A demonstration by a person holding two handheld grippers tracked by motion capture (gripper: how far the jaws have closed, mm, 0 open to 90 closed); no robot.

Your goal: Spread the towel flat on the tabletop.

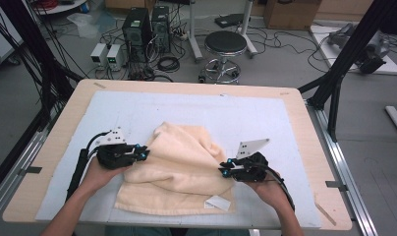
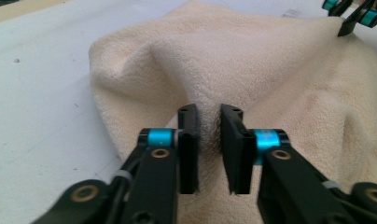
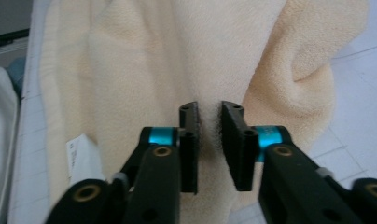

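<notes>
Towel [image 1: 179, 167], soft and cream, lay bunched up in the middle of the white mat [image 1: 265, 118] on the table. Its left edge sat pinched between the narrow jaws of the left gripper [image 2: 209, 140]. Its right edge sat pinched in the right gripper [image 3: 210, 135], jaws narrow too. A white tag [image 1: 217, 202] stuck out near the front edge, just by the right gripper.

Bare mat [image 1: 245, 115] beyond bunched towel [image 1: 179, 157]
</notes>
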